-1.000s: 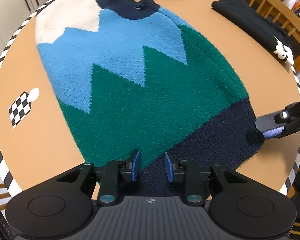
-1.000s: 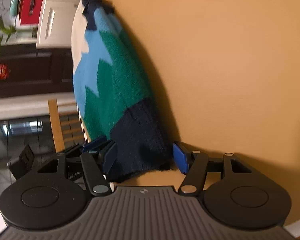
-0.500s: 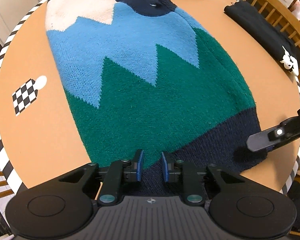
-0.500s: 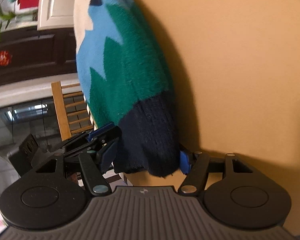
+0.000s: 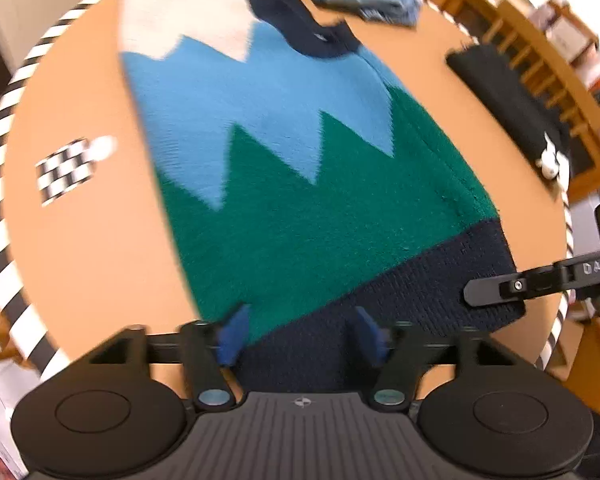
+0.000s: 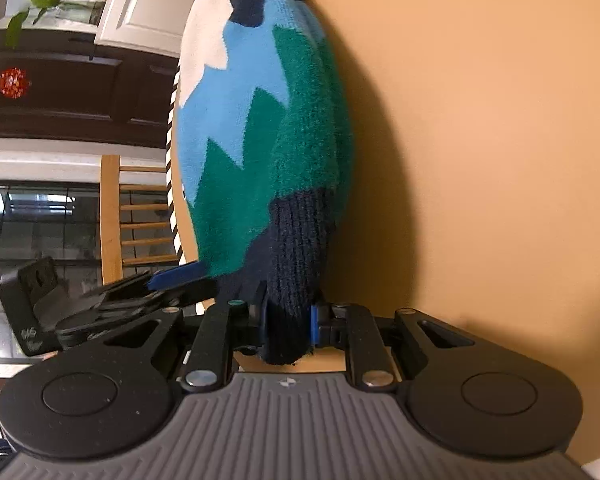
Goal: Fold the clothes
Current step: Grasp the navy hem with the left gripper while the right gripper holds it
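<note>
Both grippers were matt black plastic. The left gripper (image 5: 302, 334) had a grey ribbed plate at the back with a small round crosshair mark, and a large black disc with a raised inner ring on either side. Its two link arms each carried a silver-blue rivet head, and the fingers ended in blue pads (image 5: 232, 338). The right gripper (image 6: 288, 322) was built the same way: ribbed grey plate, twin discs, triangular cut-outs in the outer links, silver screws on the arms and one teal one, blue pads. From the left camera its finger showed a small screw and pale lettering reading "DAS".
</note>
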A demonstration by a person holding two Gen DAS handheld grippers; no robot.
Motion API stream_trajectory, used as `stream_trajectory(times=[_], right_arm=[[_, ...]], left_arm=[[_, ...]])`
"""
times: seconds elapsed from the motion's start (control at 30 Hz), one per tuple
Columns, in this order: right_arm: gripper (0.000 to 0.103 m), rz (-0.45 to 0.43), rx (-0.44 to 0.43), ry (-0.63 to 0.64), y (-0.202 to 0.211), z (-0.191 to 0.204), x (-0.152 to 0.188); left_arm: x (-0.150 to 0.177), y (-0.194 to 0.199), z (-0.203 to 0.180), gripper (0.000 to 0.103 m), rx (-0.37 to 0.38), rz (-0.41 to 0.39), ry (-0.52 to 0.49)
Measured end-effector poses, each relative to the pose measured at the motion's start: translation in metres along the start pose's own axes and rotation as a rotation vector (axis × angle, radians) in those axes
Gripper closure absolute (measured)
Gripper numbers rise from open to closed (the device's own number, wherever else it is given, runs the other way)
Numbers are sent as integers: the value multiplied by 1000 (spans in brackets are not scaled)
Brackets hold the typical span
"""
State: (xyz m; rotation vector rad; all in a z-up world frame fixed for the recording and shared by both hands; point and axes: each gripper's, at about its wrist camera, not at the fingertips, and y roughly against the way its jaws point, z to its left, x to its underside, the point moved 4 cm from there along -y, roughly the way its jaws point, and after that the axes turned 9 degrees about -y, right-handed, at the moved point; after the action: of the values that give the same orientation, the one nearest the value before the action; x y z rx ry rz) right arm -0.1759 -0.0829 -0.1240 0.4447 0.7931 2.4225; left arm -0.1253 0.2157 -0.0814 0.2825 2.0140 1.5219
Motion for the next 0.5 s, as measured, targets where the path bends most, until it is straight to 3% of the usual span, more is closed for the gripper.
stream_trajectory(times=[0.07,0.1,0.3,0.5], right_arm=[[84,10,-3,-6,3,-1,-3],[84,11,-11,-11,5,-2,-4],[84,44,-4,-16,5,-4,-8],[84,76,9,-12,1,-3,-11]], left_arm=[[15,6,10,28,-19,-14,54],[24,7,16,29,7,-18,111],[73,-18,45,47,274,6,519],[90,-32,47,48,390,-82,615]])
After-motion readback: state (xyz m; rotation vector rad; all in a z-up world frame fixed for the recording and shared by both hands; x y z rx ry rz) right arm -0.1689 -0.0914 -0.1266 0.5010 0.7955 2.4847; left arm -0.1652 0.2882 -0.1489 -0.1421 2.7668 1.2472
